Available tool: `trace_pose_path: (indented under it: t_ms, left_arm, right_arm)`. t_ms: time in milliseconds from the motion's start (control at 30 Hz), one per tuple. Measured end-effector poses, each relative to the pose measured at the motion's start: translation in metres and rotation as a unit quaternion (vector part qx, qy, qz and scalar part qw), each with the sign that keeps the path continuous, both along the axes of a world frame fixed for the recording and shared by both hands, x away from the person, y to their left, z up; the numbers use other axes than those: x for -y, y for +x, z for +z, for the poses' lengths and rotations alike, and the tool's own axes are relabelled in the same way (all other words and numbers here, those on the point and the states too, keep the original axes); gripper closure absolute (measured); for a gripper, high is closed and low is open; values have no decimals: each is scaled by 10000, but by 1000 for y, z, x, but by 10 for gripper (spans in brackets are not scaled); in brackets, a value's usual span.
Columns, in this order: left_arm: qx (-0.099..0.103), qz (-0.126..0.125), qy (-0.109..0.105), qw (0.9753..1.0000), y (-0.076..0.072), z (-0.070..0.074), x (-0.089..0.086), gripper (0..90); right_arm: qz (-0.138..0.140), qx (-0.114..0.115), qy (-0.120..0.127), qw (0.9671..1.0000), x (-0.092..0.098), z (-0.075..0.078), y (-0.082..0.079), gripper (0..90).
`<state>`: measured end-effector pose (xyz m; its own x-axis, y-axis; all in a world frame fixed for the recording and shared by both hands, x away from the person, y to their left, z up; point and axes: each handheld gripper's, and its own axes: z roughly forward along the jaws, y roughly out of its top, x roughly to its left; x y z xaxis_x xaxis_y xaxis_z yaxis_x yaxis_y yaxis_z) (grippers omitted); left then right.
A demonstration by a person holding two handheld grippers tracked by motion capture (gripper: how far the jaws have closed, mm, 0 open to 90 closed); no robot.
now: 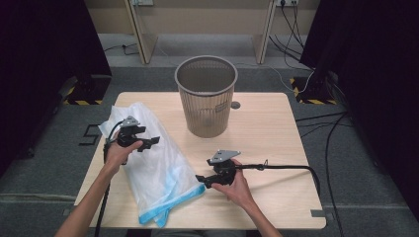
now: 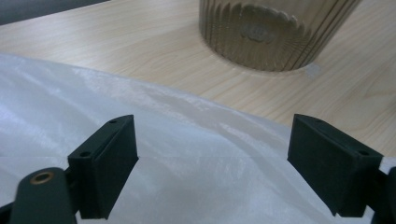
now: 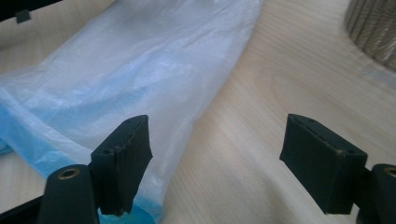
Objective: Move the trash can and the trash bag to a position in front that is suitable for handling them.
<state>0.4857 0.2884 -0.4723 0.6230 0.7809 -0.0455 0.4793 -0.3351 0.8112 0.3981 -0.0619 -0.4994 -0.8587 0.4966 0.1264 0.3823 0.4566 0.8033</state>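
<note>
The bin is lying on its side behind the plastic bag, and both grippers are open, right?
Not quite. The bin stands upright behind the plastic bag, as the high view shows. Both the left gripper and the right gripper are open.

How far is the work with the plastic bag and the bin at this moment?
Nothing looks done: the plastic bag lies flat on the table, and the bin has no liner. Both the left claw and right claw are open at the bag. Gripping and fitting remain.
</note>
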Motion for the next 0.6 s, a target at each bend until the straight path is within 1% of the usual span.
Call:
trace_pose_path:
  t_ms: [33, 100, 167, 200, 233, 267, 333, 367, 400, 433, 467, 500, 567, 600]
  left_arm:
    - [-23, -35, -4, 10000, 1, -2, 2, 158]
    - [-98, -54, 59, 9999, 4, -8, 4, 160]
    - [-180, -33, 71, 9998, 6, -13, 3, 159]
    - [-221, -27, 78, 9997, 6, -16, 2, 159]
    - [-248, -10, 62, 9997, 6, -18, 2, 159]
    - [-264, -14, 63, 9996, 4, -18, 2, 159]
    - [-248, -78, 91, 9996, 0, -18, 2, 159]
    - [-240, -96, 144, 9996, -1, -18, 2, 159]
    - [-228, -99, 176, 9995, -2, -18, 1, 159]
    - [-240, -84, 187, 9995, -3, -19, 0, 159]
    - [-264, -79, 196, 9994, -3, -20, -2, 159]
    - [-273, -42, 213, 9994, -3, -22, -4, 159]
    - [-343, -25, 359, 9988, -6, -26, -7, 160]
    - [-366, -8, 432, 9984, -8, -28, -9, 166]
  right_arm:
    - [-3, 12, 4, 10000, 0, 0, 0, 248]
    - [35, 53, -37, 10000, 1, 0, -3, 248]
    - [141, 227, -318, 9991, -3, 0, -8, 256]
    - [246, 344, -489, 9979, -7, 0, -11, 271]
    - [355, 368, -638, 9966, -12, -2, -15, 282]
    - [392, 350, -745, 9958, -16, -4, -17, 300]
    - [477, 362, -933, 9938, -20, -7, -18, 427]
    - [484, 345, -999, 9932, -21, -9, -17, 498]
    - [482, 374, -1060, 9925, -21, -11, -16, 582]
    - [536, 473, -1022, 9922, -20, -13, -15, 637]
    - [540, 418, -1000, 9926, -20, -13, -14, 676]
    - [530, 413, -1010, 9926, -19, -13, -12, 718]
    - [493, 550, -1182, 9902, -16, -11, -9, 777]
    - [471, 631, -1321, 9881, -14, -9, -7, 804]
